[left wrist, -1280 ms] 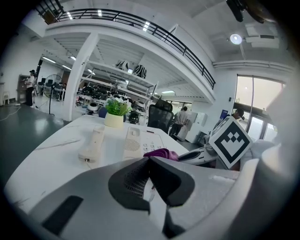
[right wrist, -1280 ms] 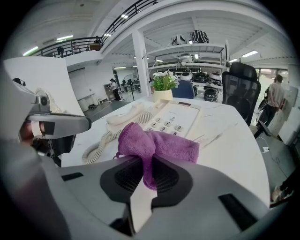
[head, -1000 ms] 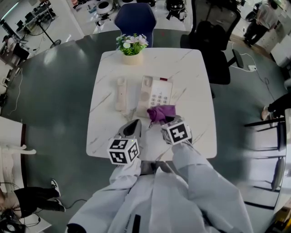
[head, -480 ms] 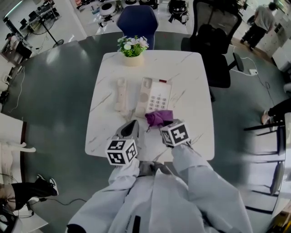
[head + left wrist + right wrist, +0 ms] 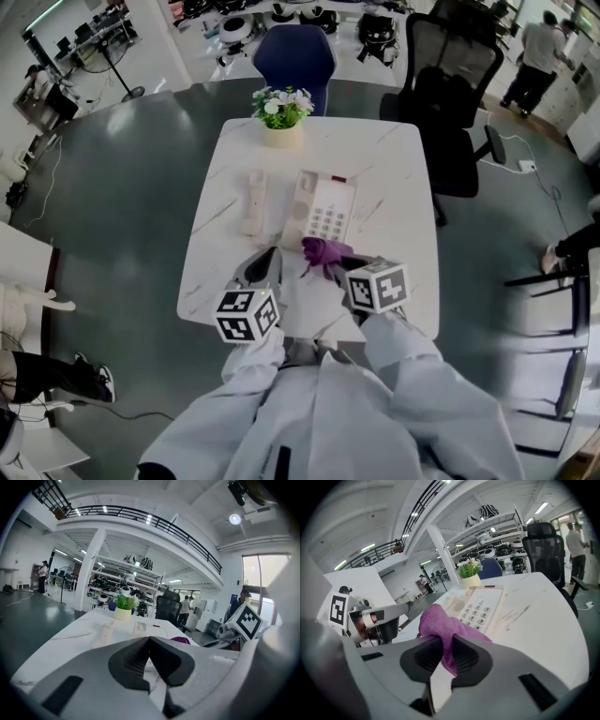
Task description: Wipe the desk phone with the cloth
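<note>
- The left gripper [image 5: 270, 255] sits low and left of centre in the head view. Its jaws are pressed together with nothing between them, and the left gripper view [image 5: 149, 641] shows only bare table past the tips.
- The handset [image 5: 253, 199] lies off its cradle on the white table [image 5: 394, 187], just left of the phone body. It looks like rigid, smooth plastic and light enough to skid if it gets nudged.
- The desk phone [image 5: 323, 208] is mid-frame. It is a pale, flat slab with a grid of small keys and a red mark at its far edge. I'd judge it hard but light, so a firm wipe could slide it. The keys give under pressure, so light strokes along the face make sense, and steadying it at a side edge would help.
- The cloth [image 5: 322, 249] is a purple, fuzzy, crumpled wad just below the phone's near edge. It is soft and floppy and bunches easily, so it is best pinched by a fold. In the right gripper view [image 5: 440, 625] most of it spills out ahead of the grip.
- The right gripper [image 5: 339, 266] is right of centre and has its jaws clamped on a fold of that cloth.
</note>
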Available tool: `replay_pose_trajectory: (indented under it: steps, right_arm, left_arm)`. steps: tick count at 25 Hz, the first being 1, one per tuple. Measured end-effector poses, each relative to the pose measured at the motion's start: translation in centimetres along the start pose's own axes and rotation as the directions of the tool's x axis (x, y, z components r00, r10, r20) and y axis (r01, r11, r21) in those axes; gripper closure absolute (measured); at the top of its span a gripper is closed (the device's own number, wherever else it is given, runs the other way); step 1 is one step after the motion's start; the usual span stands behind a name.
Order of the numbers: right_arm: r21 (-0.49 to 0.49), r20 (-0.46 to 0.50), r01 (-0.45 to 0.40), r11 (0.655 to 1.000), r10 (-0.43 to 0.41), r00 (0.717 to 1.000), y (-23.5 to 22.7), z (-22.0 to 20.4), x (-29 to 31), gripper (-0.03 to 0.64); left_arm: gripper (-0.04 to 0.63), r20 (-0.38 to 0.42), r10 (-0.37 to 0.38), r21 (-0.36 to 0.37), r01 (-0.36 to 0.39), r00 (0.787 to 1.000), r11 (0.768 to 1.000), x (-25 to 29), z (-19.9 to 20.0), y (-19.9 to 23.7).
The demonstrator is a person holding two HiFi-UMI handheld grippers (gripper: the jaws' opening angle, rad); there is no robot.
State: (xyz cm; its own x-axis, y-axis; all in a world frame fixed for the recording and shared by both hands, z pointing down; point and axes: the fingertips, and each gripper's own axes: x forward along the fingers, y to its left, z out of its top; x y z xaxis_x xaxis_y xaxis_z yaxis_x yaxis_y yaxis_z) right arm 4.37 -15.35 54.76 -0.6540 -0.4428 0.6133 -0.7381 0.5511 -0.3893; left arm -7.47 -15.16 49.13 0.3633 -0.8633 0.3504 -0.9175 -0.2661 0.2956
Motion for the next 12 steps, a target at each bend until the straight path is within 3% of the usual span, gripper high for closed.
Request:
replay_pose_trajectory:
  steps: [4,12]
  right_arm:
    - [0.015,0.136,-0.044,0.999,0.041,0.99,0.5,2.0,-1.6,0.578]
    - [-0.03,0.368,-0.073,0.997,0.079,0.926,0.9,5.6,-3.4,0.578]
  left_arm:
    - [0.597,0.033,0.009,0.014,-0.01,0.999,1.0,-0.5,1.3,0.0]
    - [0.597,0.069,0.014,0.078,-0.02,0.998,0.997,-1.0,3.0,0.0]
